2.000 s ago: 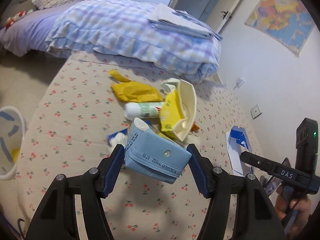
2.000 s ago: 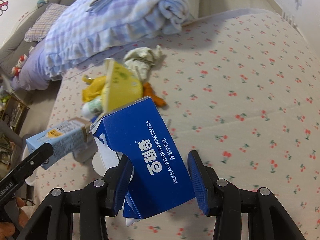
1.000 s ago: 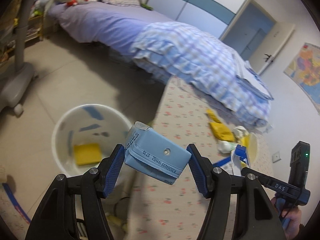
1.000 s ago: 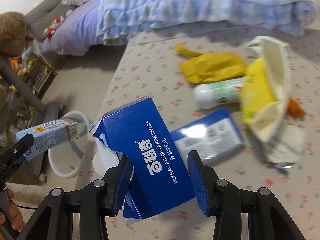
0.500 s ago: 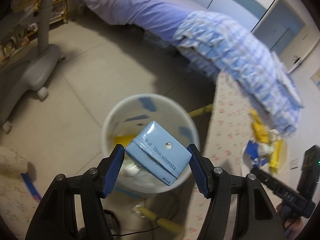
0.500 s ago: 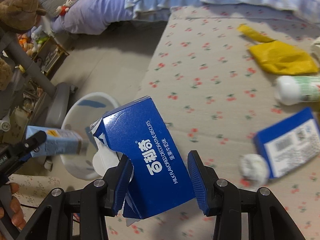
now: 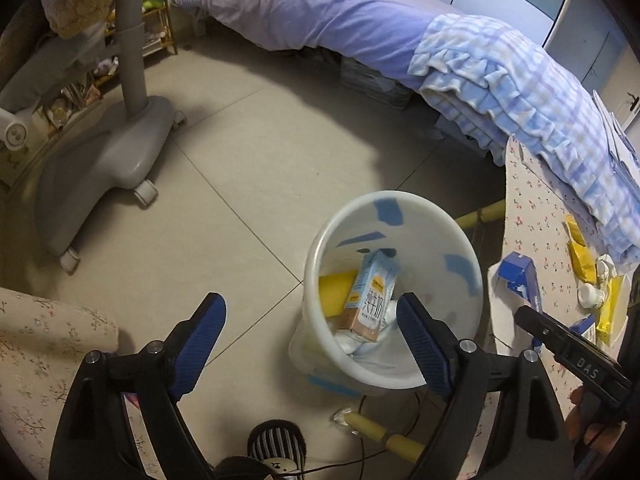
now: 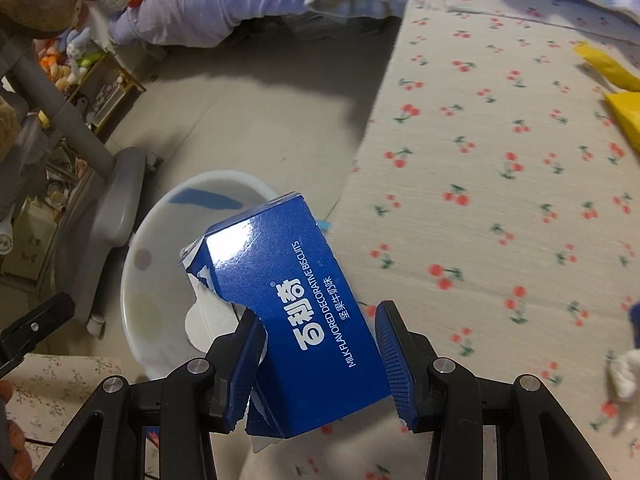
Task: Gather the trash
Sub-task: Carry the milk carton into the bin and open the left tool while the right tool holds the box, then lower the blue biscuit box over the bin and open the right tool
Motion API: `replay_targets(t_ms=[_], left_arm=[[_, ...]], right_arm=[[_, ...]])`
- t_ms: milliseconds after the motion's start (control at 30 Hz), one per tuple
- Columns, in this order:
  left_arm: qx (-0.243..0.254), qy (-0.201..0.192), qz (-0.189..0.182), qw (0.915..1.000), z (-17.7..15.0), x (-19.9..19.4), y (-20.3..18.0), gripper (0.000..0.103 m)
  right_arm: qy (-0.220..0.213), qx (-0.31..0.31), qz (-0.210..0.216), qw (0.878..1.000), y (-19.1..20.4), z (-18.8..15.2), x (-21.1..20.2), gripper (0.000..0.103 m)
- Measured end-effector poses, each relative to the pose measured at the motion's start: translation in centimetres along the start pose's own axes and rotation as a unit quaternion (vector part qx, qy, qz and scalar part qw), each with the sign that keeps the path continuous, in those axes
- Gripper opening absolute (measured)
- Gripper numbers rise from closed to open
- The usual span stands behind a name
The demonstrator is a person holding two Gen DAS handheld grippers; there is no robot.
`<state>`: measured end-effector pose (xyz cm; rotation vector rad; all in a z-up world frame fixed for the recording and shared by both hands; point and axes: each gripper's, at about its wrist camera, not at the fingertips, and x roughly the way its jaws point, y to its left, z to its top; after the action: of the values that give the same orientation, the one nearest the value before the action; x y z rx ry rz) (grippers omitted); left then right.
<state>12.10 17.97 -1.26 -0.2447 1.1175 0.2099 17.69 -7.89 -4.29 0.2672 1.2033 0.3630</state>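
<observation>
My left gripper [image 7: 310, 334] is open and empty above the white trash bin [image 7: 340, 220] on the floor. A light blue milk carton [image 7: 372, 294] lies inside the bin beside a yellow wrapper [image 7: 334, 290]. My right gripper [image 8: 318, 340] is shut on a dark blue biscuit box [image 8: 296, 300] and holds it near the table's left edge, just right of the bin [image 8: 160, 248]. The box also shows in the left wrist view [image 7: 520, 274].
More trash lies on the cherry-print table [image 8: 500, 160]: yellow wrappers [image 7: 580, 258], a white bottle [image 7: 588, 294], a crumpled tissue [image 8: 626, 372]. A grey wheeled stand [image 7: 104, 152] stands left of the bin. A bed [image 7: 340, 12] with a checked blanket is behind.
My left gripper opened and the milk carton dropped into the bin. My right gripper carried the biscuit box left toward the bin.
</observation>
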Motion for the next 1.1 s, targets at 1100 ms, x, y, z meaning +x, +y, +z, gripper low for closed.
replay_targets(t_ms=[1100], left_arm=[[0.040, 0.011, -0.032, 0.9986, -1.6, -0.3, -4.0, 0.089]], right_arm=[[-0.034, 0.013, -0.047, 0.998, -5.3, -1.0, -6.6, 0.077]])
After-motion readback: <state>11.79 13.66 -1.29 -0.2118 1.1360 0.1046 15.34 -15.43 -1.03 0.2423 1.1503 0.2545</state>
